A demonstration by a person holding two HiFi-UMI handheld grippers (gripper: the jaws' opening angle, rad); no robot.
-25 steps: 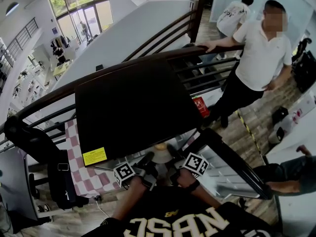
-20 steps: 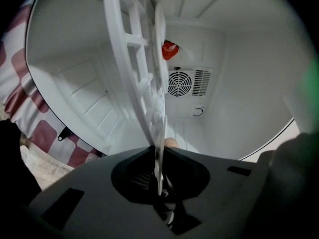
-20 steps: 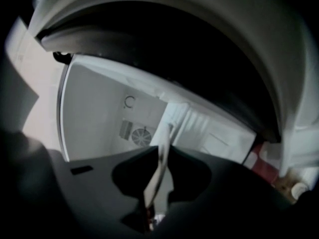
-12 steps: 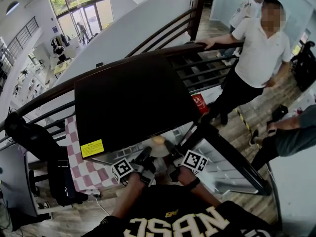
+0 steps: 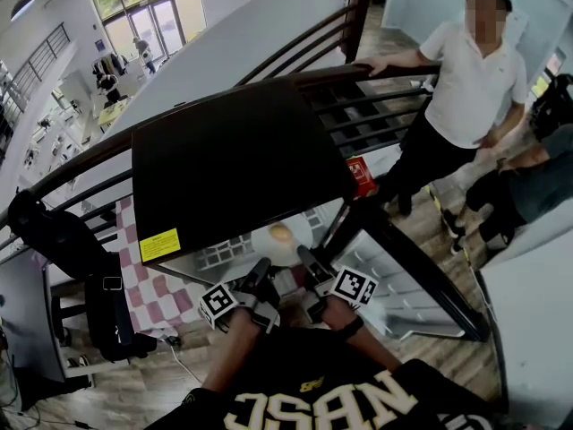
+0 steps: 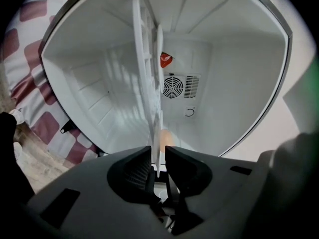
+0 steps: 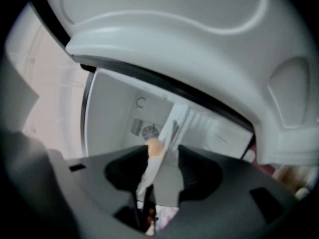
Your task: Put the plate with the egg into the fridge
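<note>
The left tool [image 6: 158,159] is clenched on the rim of the plate [image 6: 157,142], which shows edge-on between its jaws, with the egg [image 6: 167,137] just beyond its tips. Ahead of it lies the white inside of the open fridge [image 6: 234,83], and the plate is in line with the wire shelf [image 6: 144,59]. The right tool [image 7: 163,158] is released. Its jaws have just been opening, and the plate's other rim stands loose between them, nearer one jaw.

Our head view looked steeply down on the fridge [image 5: 233,168]; left and right gripper views faced into it close up, both catching the plate [image 6: 156,148].
</note>
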